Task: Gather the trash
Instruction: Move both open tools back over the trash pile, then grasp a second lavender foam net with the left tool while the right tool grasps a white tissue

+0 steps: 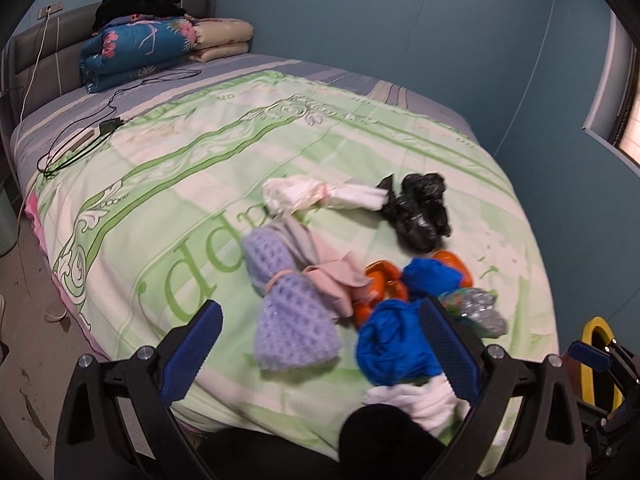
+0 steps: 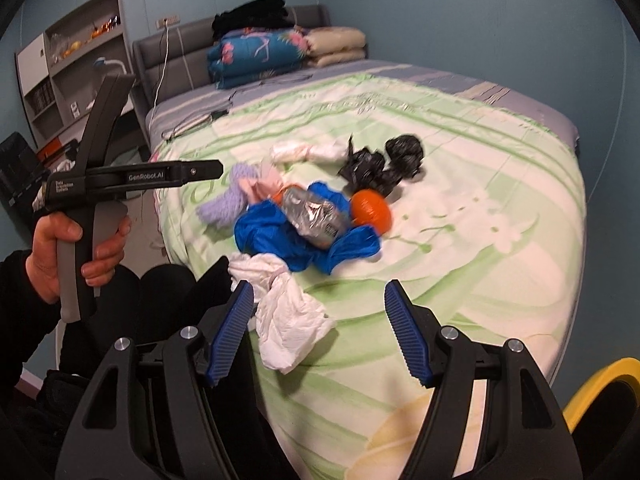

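Left gripper (image 1: 320,344) and right gripper (image 2: 320,332) both spread wide, holding nothing, above bed (image 1: 400,148) edge; trash pile (image 2: 312,216) lies on quilt just ahead, white tissue (image 2: 288,320) nearest

Our left tongs (image 1: 320,344) and right tongs (image 2: 320,332) share one build: black frames, ribbed blue pads (image 2: 230,334), silver screws (image 2: 188,332). White "GenRobot.AI" lettering marks the left tool's black body. Our bare hand (image 2: 60,248) shows below a black sleeve (image 2: 20,312).
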{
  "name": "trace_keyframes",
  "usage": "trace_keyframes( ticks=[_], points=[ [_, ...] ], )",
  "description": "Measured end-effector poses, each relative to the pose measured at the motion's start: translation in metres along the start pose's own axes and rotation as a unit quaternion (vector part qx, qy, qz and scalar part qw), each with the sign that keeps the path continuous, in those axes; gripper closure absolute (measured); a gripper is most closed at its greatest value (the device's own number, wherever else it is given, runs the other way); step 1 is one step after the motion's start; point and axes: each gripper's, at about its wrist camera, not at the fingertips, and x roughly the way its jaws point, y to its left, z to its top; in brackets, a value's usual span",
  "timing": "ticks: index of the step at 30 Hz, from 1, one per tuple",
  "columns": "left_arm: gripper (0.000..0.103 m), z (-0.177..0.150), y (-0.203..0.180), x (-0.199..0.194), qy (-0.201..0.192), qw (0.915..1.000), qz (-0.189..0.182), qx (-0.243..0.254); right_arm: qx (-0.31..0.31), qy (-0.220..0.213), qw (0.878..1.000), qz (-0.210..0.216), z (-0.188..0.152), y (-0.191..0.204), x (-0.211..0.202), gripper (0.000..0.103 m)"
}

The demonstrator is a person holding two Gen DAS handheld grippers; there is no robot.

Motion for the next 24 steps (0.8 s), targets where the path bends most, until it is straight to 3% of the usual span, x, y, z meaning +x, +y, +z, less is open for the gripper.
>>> trace_keyframes(
  ticks=[10,24],
  points=[
    [0.008,-0.006,0.022,0.030,0.029,0.9994,0.012,-0.013,-0.030,0.049,0.998,0.011,0.000,0.013,0.043,0.041],
    [0.009,-0.008,0.027,0.063,0.062,0.9979,-0.005,-0.015,-0.046,0.110,0.992,0.026,0.000,0.017,0.083,0.049]
  ],
)
